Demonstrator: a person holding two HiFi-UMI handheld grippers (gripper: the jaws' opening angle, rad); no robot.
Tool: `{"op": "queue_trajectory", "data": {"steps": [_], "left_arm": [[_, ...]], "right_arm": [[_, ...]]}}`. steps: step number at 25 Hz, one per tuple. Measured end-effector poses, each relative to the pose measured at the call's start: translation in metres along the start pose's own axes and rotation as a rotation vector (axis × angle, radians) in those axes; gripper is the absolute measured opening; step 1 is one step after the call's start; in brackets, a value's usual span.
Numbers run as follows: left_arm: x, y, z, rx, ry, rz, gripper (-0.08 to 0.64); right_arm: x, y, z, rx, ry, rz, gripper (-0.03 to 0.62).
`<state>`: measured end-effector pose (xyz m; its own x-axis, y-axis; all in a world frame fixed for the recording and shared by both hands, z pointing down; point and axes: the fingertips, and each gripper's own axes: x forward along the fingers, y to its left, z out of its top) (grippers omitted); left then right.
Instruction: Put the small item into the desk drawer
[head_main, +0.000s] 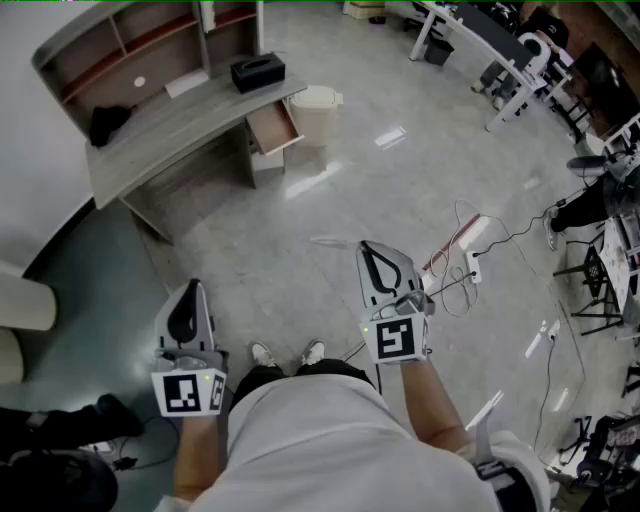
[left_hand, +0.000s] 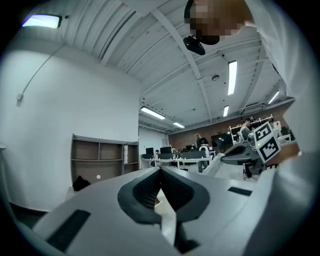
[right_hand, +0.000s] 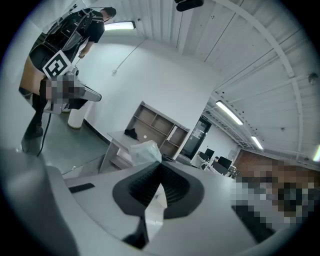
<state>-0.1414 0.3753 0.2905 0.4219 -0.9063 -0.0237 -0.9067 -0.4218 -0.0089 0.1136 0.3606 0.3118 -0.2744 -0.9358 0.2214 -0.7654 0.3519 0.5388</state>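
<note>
A grey desk (head_main: 165, 128) with a shelf unit on top stands at the far left, and its wooden drawer (head_main: 271, 126) is pulled open. My right gripper (head_main: 365, 246) is held over the floor, well short of the desk, shut on a small crumpled translucent white item (right_hand: 144, 151). The item sticks out past the jaw tips and shows faintly in the head view (head_main: 334, 242). In the right gripper view (right_hand: 161, 164) the desk (right_hand: 119, 139) lies ahead. My left gripper (head_main: 192, 286) is lower left, shut and holding nothing; its closed tips (left_hand: 161, 169) point toward the shelf unit (left_hand: 100, 154).
A white bin (head_main: 316, 108) stands right beside the open drawer. A black box (head_main: 257, 72) and a dark object (head_main: 108, 122) lie on the desktop. Cables and a power strip (head_main: 470, 262) trail over the floor at right. White desks (head_main: 490, 45) and chairs fill the far right.
</note>
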Motion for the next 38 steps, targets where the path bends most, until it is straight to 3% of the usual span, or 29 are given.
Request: {"op": "queue_trajectory", "data": {"steps": [7, 12, 19, 23, 29, 38], "left_arm": [[0.006, -0.012, -0.005, 0.036, 0.015, 0.0, 0.018], [0.013, -0.02, -0.009, 0.05, 0.014, 0.01, 0.018], [0.024, -0.023, -0.036, 0.028, 0.087, 0.026, 0.017], [0.07, -0.011, -0.044, 0.031, 0.08, 0.005, 0.018], [0.172, 0.012, -0.065, -0.028, 0.088, -0.071, 0.018], [0.302, 0.098, -0.048, -0.064, 0.032, -0.12, 0.018]], "right_arm": [[-0.002, -0.005, -0.012, -0.005, 0.002, 0.027, 0.023], [-0.001, -0.012, -0.025, 0.054, -0.033, 0.035, 0.023], [0.018, -0.012, -0.048, 0.114, -0.019, 0.069, 0.023], [0.055, -0.023, -0.057, 0.103, 0.006, 0.076, 0.023], [0.131, -0.058, -0.066, 0.104, 0.056, 0.044, 0.023], [0.258, -0.101, -0.027, 0.063, 0.081, -0.003, 0.023]]}}
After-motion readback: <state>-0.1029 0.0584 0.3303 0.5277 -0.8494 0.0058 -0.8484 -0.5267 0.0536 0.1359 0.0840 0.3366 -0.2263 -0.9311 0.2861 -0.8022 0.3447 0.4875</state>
